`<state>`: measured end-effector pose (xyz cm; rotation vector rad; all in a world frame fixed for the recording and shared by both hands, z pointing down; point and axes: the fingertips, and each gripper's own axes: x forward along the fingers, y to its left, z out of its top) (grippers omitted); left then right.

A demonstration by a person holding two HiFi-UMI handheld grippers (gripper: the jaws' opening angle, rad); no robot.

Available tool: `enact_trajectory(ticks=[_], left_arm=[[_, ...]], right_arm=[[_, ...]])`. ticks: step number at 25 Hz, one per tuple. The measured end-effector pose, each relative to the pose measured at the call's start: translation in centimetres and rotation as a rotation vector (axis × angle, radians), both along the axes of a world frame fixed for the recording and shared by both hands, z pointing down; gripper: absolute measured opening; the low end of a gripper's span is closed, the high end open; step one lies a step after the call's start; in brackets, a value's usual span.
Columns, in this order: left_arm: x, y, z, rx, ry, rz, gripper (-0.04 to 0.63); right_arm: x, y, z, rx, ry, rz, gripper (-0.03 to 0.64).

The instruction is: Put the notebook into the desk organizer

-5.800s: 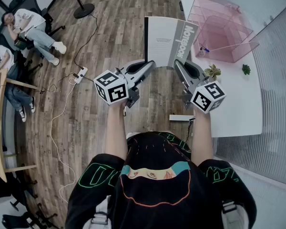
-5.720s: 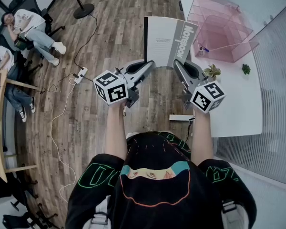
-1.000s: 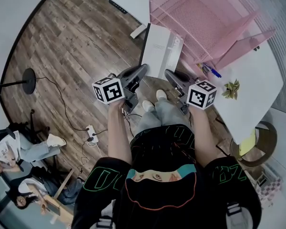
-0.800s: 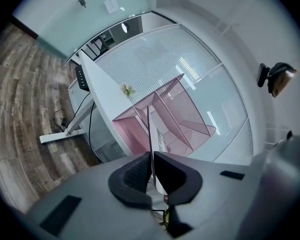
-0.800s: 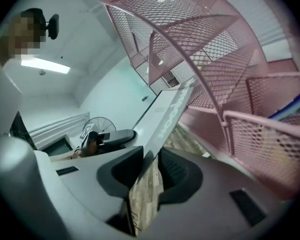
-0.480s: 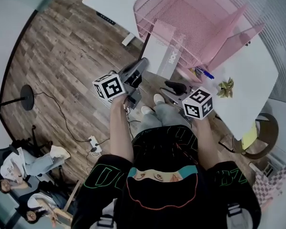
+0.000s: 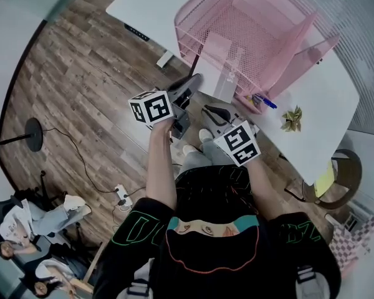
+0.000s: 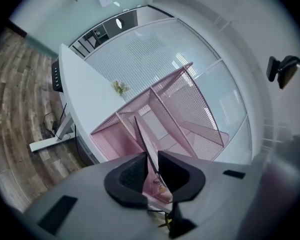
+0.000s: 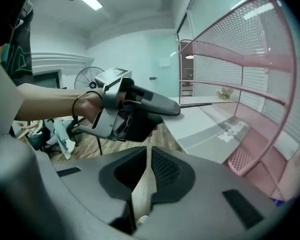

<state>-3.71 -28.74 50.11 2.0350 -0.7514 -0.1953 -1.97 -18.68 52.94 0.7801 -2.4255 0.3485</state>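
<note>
White surface [image 7: 146, 11] carries the pink organizer [image 7: 280, 30] at its near edge. Jaws of the left gripper [image 8: 151, 160], just opening, stand loose around the near edge of the notebook [image 7: 217, 70]; its far end sits inside the organizer. Jaws of the right gripper [image 9: 147, 153] have just closed, empty. Better to slide it fully in, upright.

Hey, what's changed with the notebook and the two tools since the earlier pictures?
The notebook was carried from over the floor partway into the pink desk organizer. The right tool let go of it; its jaws have just been closing, empty. On the left tool the jaws have just been opening, the notebook's edge still between them. The blue pen and small plant stayed on the desk.
</note>
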Motion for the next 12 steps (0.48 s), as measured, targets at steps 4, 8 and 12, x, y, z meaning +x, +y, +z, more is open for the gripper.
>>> enact_trajectory(ticks=[4, 8, 12], left_arm=[[0.2, -0.5, 0.2, 0.021, -0.105, 0.012, 0.088], [0.4, -0.5, 0.4, 0.052, -0.208, 0.034, 0.168], [-0.6, -0.6, 0.1, 0.085, -0.265, 0.007, 0.189]], right_arm=[[0.3, -2.1, -0.6, 0.032, 0.028, 0.102, 0.034], [0.4, -3.6, -0.7, 0.047, 0.060, 0.161, 0.029], [0.2, -5.2, -1.1, 0.055, 0.059, 0.214, 0.029]])
